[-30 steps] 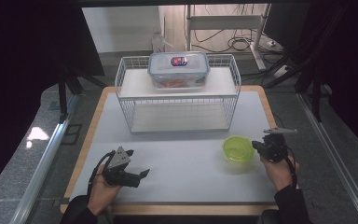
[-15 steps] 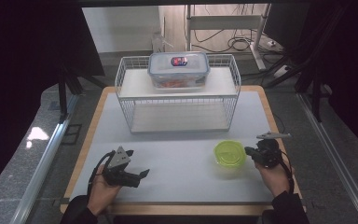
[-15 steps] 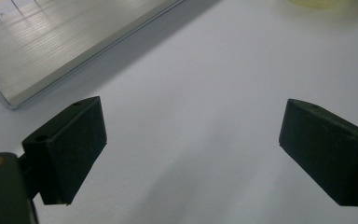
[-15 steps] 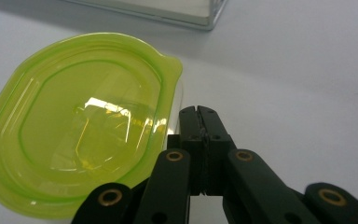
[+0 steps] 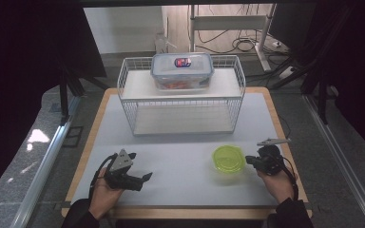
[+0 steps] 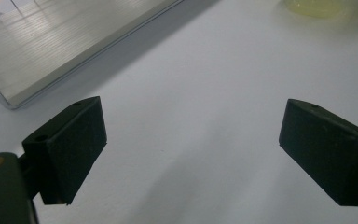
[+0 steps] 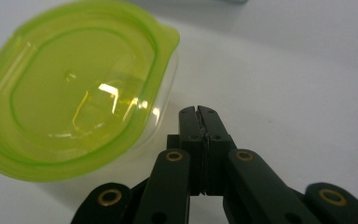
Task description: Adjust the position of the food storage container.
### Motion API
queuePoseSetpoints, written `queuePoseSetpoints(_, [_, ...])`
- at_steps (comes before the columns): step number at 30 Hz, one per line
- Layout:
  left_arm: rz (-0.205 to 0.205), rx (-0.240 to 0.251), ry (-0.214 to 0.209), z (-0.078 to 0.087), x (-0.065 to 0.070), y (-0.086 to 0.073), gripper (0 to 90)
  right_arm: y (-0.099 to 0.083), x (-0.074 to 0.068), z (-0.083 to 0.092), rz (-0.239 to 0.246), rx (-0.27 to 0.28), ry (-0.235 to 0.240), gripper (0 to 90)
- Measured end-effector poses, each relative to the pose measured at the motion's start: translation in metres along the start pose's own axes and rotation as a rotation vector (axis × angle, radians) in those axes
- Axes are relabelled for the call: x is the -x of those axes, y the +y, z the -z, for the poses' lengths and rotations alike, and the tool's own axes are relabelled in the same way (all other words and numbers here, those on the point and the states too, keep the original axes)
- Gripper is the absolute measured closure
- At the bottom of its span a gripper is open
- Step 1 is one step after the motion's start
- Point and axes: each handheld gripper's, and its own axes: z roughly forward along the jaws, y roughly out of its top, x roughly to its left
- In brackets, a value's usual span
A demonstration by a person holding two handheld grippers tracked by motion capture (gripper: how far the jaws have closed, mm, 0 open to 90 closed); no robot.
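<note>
Landmark = wire rack [image 5: 180, 102], far-centre of the table [image 5: 180, 166].

L side: your left gripper [image 5: 140, 179] sits on the near side of the rack, toward its left end, low over the white top. Jaws spread wide in the left gripper view [image 6: 191, 154], nothing btwn them, bare table beneath. The rack's base edge [image 6: 74, 51] runs across the upper left of that view; the green-lidded tub [image 6: 319, 7] is just a sliver at the top right. This hand looks idle.

Centre: clear lidded box [image 5: 182, 70] w/ red contents sits on the rack's top shelf, untouched. Lower shelf bare.

R side: the tub [image 5: 228, 158] stands upright on the table, near side of the rack toward its right end, lid on, apart from the rack. Your right gripper [image 5: 251, 160] is just beside the tub's right flank, tips aimed at it. In the right gripper view [image 7: 199, 112] the jaws are pressed together w/ nothing in them, tips next to the tub wall [image 7: 163, 112] below the lid tab; contact vs. hairline gap — can't tell.

Step in hand, as I read it: working the tub w/ closed jaws, a nudge or the lead-in to a grasp.

Next move, prob.: if pushing, keep tips low on the wall so the tub slides, not tips. If grasping, open up first, then close on the rim or tab.
</note>
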Motion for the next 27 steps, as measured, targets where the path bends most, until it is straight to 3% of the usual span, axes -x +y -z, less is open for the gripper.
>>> queuePoseSetpoints(5, [-0.001,-0.001,0.000,0.000,0.000,0.000,7.4,-0.002,-0.004,-0.012,0.008,-0.033,0.054,90.0])
queuePoseSetpoints(12, [0.001,-0.004,0.000,-0.001,0.000,0.000,7.4,-0.001,-0.009,-0.022,0.020,-0.038,0.090,90.0])
queuePoseSetpoints(27, [-0.001,-0.021,-0.002,-0.003,0.000,-0.001,7.4,0.008,-0.037,-0.044,0.055,-0.062,0.164,90.0])
